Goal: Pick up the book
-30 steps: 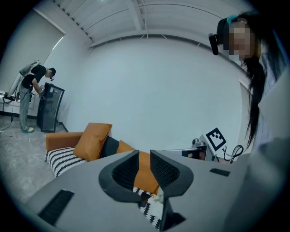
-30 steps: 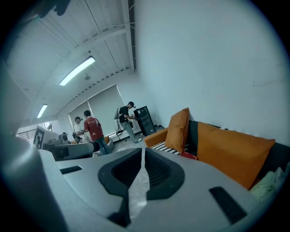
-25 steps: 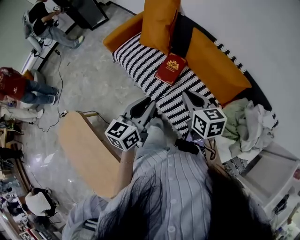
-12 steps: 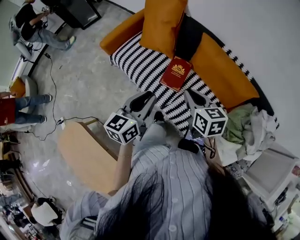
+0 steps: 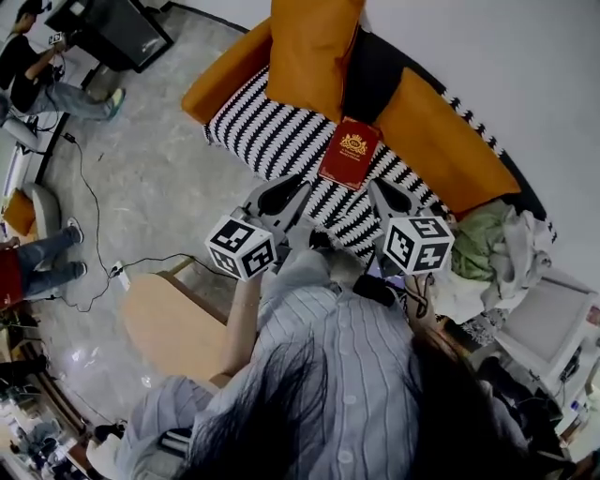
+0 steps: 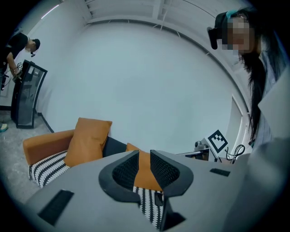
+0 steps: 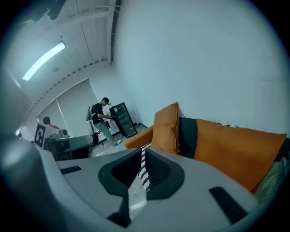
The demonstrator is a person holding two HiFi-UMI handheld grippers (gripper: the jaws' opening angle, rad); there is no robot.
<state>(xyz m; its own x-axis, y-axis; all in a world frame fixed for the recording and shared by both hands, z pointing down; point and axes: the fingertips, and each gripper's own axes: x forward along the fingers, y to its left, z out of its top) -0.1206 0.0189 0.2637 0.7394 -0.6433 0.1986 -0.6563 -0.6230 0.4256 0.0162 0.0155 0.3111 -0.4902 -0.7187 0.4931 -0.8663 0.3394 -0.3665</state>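
Observation:
A red book (image 5: 349,153) with a gold emblem lies flat on the black-and-white striped seat (image 5: 272,141) of an orange sofa. My left gripper (image 5: 298,180) hangs over the seat's front edge, just below and left of the book, shut and empty. My right gripper (image 5: 375,186) is just below and right of the book, also shut and empty. Neither touches the book. The left gripper view has its jaws (image 6: 145,155) together before an orange back cushion (image 6: 88,140). In the right gripper view the jaws (image 7: 141,153) are together; the book is hidden in both gripper views.
A low wooden table (image 5: 173,323) stands behind my left arm. A cable (image 5: 94,234) runs across the floor. Clothes (image 5: 497,248) are piled at the sofa's right end beside a white box (image 5: 553,319). A person (image 7: 103,118) stands by a black cabinet (image 5: 112,28).
The person has stepped toward the sofa with both grippers. The book lies nearer their tips now, and the wooden table has slipped back at the left. Both grippers stay shut.

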